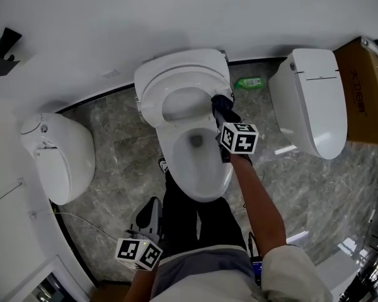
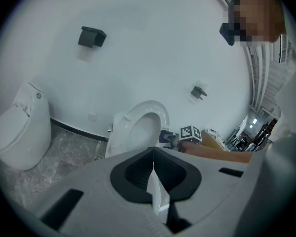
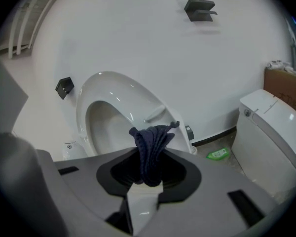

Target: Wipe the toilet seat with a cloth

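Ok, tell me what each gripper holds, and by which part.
Right gripper pinches the dark blue cloth by one bunched end, the rest sticking out. Left gripper is shut, empty.

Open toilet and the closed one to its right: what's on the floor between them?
A small green packet lies there, clearest in the head view.

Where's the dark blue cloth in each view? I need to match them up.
Head view: cloth above centre, at the raised toilet seat's right edge.
Left gripper view: small dark bunch, just right of centre.
Right gripper view: cloth low centre, clamped in the right tool.
Shared landmark: the raised toilet seat.
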A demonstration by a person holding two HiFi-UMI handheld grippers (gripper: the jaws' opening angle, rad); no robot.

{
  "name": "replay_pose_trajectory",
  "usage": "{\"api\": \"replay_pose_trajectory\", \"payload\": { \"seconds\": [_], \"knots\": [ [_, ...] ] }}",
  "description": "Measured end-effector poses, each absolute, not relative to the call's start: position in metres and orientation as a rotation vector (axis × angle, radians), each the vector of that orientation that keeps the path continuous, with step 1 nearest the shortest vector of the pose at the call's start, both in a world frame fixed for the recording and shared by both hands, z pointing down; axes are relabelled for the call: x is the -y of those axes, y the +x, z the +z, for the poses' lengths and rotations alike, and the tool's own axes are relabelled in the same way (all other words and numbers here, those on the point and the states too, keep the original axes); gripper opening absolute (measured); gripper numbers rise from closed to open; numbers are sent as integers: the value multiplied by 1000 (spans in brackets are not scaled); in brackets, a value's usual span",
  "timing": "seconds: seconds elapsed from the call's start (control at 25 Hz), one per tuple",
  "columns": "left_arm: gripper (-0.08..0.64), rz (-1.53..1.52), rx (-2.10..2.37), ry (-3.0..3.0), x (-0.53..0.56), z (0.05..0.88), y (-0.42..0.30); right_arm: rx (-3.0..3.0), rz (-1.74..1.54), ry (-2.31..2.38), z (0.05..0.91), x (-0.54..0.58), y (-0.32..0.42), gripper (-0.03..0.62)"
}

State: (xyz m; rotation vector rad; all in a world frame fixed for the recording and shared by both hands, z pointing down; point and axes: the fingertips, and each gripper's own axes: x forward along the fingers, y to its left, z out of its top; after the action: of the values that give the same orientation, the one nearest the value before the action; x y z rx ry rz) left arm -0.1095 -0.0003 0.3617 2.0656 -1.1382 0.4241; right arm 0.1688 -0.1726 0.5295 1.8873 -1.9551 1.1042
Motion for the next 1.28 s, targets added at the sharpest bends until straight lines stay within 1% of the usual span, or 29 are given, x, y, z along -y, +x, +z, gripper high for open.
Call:
{"api": "replay_pose_trajectory", "payload": {
  "seconds": [0.36,0.6,0.96,1.12,1.28],
  "knots": [
    [9,420,1117,2101,1,341,-116,1959,1049,1884,488,189,155,94],
    [9,429,1088,2176,21,331,-113,2021,975,1850,453,203,137,94],
    [11,497,1067,2440,118,308,-99,2172,969,1802,394,186,119,94],
    [11,595,1026,2613,164,307,-73,2220,913,1749,364,159,119,94],
    [12,742,937,2735,200,324,-40,2229,892,1675,335,120,117,94]
  ]
}}
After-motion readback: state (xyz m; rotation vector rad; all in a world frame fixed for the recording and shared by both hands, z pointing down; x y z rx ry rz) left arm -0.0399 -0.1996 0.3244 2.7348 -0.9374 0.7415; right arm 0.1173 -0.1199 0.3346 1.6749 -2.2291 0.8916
